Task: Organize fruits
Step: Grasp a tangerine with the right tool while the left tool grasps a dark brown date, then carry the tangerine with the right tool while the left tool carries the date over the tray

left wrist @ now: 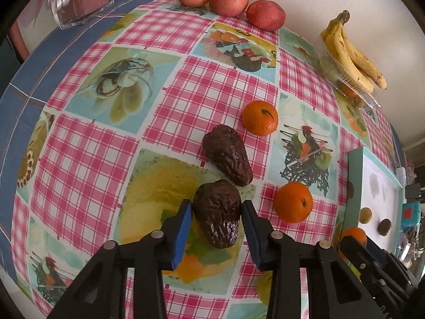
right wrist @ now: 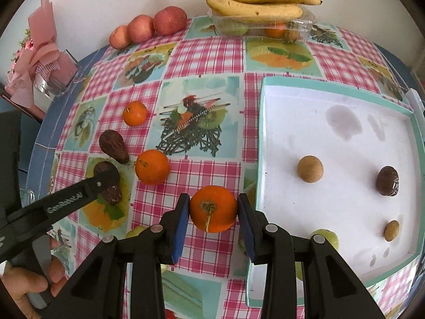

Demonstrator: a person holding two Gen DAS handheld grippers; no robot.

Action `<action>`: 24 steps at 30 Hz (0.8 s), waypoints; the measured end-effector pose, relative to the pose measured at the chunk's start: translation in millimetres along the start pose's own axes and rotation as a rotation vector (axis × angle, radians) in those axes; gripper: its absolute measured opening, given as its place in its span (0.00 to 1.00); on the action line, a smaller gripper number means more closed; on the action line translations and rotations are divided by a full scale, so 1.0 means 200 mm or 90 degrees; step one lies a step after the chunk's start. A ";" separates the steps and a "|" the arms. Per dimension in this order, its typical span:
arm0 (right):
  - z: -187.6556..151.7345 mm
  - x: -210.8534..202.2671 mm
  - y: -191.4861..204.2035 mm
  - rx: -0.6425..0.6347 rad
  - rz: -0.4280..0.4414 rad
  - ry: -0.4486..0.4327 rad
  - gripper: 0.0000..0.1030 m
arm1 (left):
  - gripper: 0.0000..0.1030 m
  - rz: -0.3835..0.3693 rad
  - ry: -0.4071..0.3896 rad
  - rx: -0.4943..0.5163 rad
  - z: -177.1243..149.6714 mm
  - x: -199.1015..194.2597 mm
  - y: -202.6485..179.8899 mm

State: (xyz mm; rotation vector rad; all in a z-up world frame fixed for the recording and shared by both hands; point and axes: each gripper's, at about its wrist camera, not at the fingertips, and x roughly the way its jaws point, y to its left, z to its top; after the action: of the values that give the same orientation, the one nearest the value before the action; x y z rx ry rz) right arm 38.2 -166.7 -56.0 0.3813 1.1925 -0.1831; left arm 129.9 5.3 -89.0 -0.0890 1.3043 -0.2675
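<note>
My left gripper (left wrist: pixel 216 210) straddles a wrinkled dark avocado (left wrist: pixel 217 214) lying on the tablecloth; its blue pads (left wrist: pixel 183 228) stand at both sides of the fruit with slight gaps. A second avocado (left wrist: pixel 227 155) lies just beyond. My right gripper (right wrist: pixel 213 208) is shut on an orange (right wrist: pixel 213 208) and holds it beside the white tray (right wrist: pixel 345 199). Two more oranges (left wrist: pixel 260 118) (left wrist: pixel 293 202) lie on the cloth. The tray holds a brown round fruit (right wrist: pixel 310 168), a dark fruit (right wrist: pixel 387 180), a small brown one (right wrist: pixel 391 230) and a green one (right wrist: pixel 325 236).
Three apples (left wrist: pixel 228 1) line the far edge by the wall. Bananas (right wrist: pixel 255 2) rest on a clear plastic box (right wrist: pixel 300 26) of fruit. A pink gift bouquet (right wrist: pixel 42 61) stands at the left. The left gripper's arm (right wrist: pixel 61 204) shows in the right wrist view.
</note>
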 end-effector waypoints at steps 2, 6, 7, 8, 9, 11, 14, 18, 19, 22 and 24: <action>0.00 -0.02 -0.01 0.002 0.004 -0.005 0.37 | 0.39 0.001 0.000 0.001 0.00 0.00 0.00; 0.00 -0.04 -0.01 0.005 0.010 -0.011 0.37 | 0.39 0.005 -0.010 0.000 0.01 -0.02 0.01; 0.00 -0.05 -0.01 0.006 0.012 -0.013 0.37 | 0.39 0.006 -0.014 0.000 0.01 -0.03 0.01; 0.00 -0.05 -0.01 0.006 0.013 -0.015 0.37 | 0.39 0.007 -0.017 0.000 0.01 -0.04 0.02; 0.00 -0.06 -0.02 0.007 0.013 -0.016 0.37 | 0.39 0.009 -0.021 -0.001 0.01 -0.05 0.02; 0.00 -0.07 -0.03 0.011 0.012 -0.019 0.37 | 0.39 0.011 -0.027 -0.002 0.01 -0.07 0.02; 0.01 -0.08 -0.06 0.016 0.011 -0.020 0.37 | 0.39 0.014 -0.037 -0.003 0.01 -0.09 0.01; 0.01 -0.09 -0.10 0.029 0.013 -0.023 0.37 | 0.39 0.015 -0.054 -0.003 0.02 -0.14 0.00; 0.01 -0.09 -0.11 0.033 0.012 -0.024 0.37 | 0.39 0.016 -0.062 -0.002 0.02 -0.16 0.00; 0.01 -0.11 -0.18 0.051 0.005 -0.027 0.37 | 0.39 0.015 -0.078 0.003 0.01 -0.21 -0.02; 0.02 -0.12 -0.23 0.064 -0.002 -0.031 0.37 | 0.39 0.014 -0.088 0.008 0.01 -0.23 -0.04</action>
State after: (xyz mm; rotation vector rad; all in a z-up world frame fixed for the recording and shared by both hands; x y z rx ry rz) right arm 16.7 -211.2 -41.2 0.4606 1.1389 -0.2539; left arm 119.1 8.0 -42.5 -0.0801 1.1648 -0.2462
